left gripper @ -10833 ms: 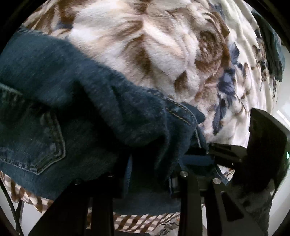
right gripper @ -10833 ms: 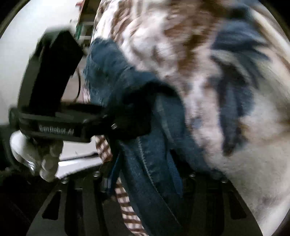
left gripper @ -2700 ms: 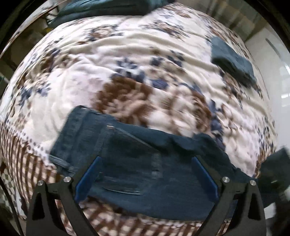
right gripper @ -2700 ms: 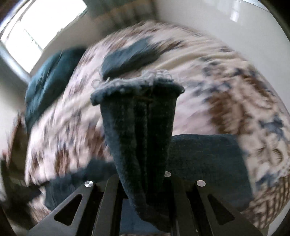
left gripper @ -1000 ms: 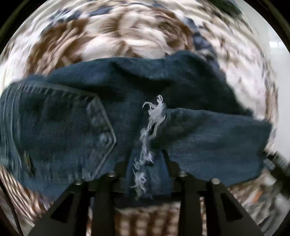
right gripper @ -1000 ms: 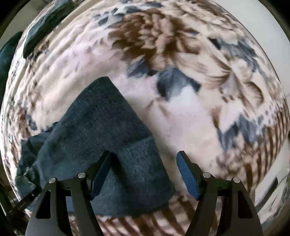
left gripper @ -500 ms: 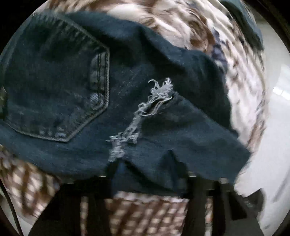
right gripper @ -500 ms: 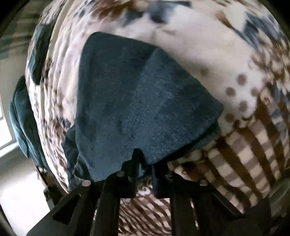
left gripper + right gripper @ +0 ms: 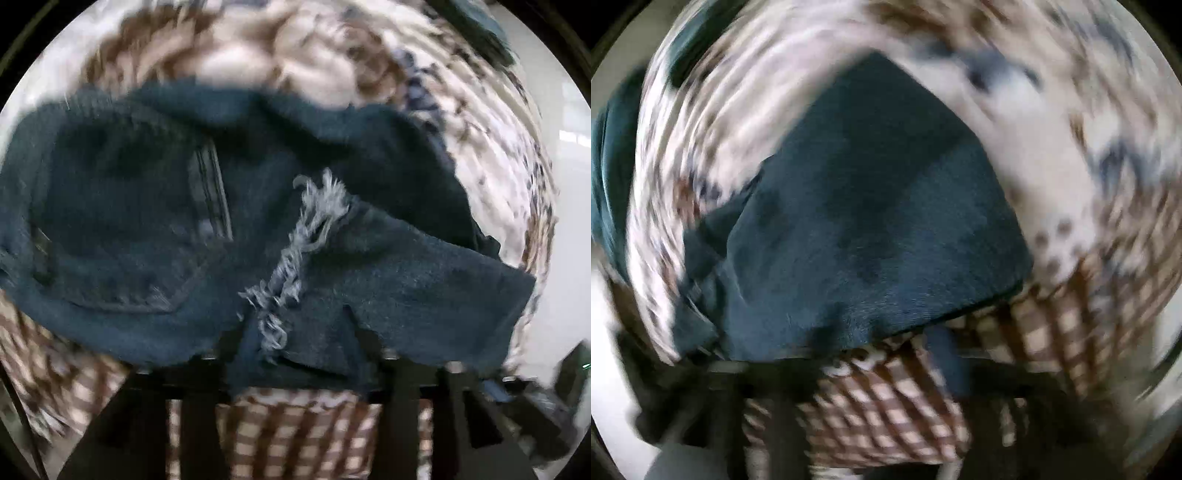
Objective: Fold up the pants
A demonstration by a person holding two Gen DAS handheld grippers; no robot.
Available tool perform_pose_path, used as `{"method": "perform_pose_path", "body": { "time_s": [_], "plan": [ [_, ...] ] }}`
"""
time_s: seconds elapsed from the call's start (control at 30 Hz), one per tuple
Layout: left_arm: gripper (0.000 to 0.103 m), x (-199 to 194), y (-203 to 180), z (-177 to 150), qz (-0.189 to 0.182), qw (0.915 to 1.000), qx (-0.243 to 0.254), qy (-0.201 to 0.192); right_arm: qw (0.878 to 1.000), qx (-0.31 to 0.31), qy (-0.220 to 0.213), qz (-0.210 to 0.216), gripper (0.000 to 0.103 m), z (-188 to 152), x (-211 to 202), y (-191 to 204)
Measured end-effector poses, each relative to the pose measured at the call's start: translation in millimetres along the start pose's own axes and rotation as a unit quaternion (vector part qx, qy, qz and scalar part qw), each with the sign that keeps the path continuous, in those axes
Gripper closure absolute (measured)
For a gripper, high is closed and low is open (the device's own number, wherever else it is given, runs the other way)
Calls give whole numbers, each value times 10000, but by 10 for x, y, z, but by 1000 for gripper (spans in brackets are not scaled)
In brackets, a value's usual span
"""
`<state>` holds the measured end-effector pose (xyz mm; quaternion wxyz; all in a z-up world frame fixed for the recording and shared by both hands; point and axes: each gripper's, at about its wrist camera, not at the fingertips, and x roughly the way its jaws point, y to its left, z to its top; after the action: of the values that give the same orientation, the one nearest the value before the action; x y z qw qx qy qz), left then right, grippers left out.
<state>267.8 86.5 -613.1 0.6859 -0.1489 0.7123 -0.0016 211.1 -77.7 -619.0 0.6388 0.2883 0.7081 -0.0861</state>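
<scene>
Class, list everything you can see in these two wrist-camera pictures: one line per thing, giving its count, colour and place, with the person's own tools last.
jeans: one pair, dark blue denim, folded on the blanket near its checked edge; back pocket at left in the left wrist view.
frayed hem: one, pale blue-white threads, lying across the middle of the folded jeans.
blanket: one, cream with brown and blue flowers and a brown checked border, under the jeans.
other dark cloth: at least one piece, teal-blue, at the blanket's far edge; too blurred to name.
left gripper: one, black, jaws opening, denim edge between its fingers.
right gripper: one, black, jaws opening, just off the jeans' edge over the checked border.
</scene>
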Motion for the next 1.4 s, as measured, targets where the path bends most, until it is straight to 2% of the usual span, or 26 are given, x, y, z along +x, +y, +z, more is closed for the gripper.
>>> {"method": "perform_pose_path", "body": {
  "time_s": [0.07,0.1,0.13,0.17,0.27,0.37,0.4,0.5,0.53,0.63,0.7,0.87,1.07,1.2,1.3,1.33,1.37,1.4],
  "plan": [
    [9,-173,-5,2,207,9985,285,-430,9970,-638,-183,-398,10,-46,-60,268],
    [3,-251,28,1,309,9972,391,-564,9940,-900,-248,-570,10,-68,-66,392],
    [1,-318,84,15,343,9962,435,-670,9919,-1068,-288,-626,10,-75,-71,473],
    [1,-360,154,29,317,9961,426,-703,9896,-1239,-318,-653,10,-93,-53,576],
    [1,-444,597,72,142,9978,-18,-641,9862,-1448,-304,-744,10,-131,60,817],
    [1,-575,1208,50,-467,9903,-1055,-779,9883,-1403,-107,-597,10,-136,220,987],
    [1,-579,1372,23,-745,9838,-1408,-820,9890,-1364,-57,-564,10,-145,273,1033],
    [1,-493,1962,-126,-1490,9516,-2519,-937,9893,-1376,50,-487,10,-176,383,1178],
    [1,-428,2127,-176,-1545,9417,-2822,-988,9886,-1420,51,-501,10,-196,415,1232],
    [1,-156,2425,-249,-1560,9281,-3237,-980,9853,-1601,71,-585,10,-222,491,1385],
    [1,105,2529,-218,-1816,9159,-3471,-870,9831,-1704,119,-660,10,-229,570,1489],
    [0,296,2679,-132,-2110,9018,-3708,-691,9820,-1688,295,-799,10,-255,748,1586],
    [0,232,2780,-87,-2257,9002,-3711,-301,9828,-1605,311,-856,10,-246,815,1637],
    [0,76,2676,-151,-2581,8911,-3671,-680,9852,-1517,332,-723,10,-178,835,1687],
    [0,101,2630,-171,-2559,8923,-3595,-955,9849,-1533,334,-725,10,-177,846,1708],
    [3,105,2622,-185,-2539,8909,-3620,-1040,9843,-1566,348,-734,10,-135,853,1717],
    [13,80,2602,-194,-2506,8894,-3636,-1180,9837,-1600,359,-742,10,-134,859,1724],
    [21,34,2580,-205,-2405,8923,-3611,-1253,9835,-1617,358,-731,10,-138,844,1713]
  ]
}}
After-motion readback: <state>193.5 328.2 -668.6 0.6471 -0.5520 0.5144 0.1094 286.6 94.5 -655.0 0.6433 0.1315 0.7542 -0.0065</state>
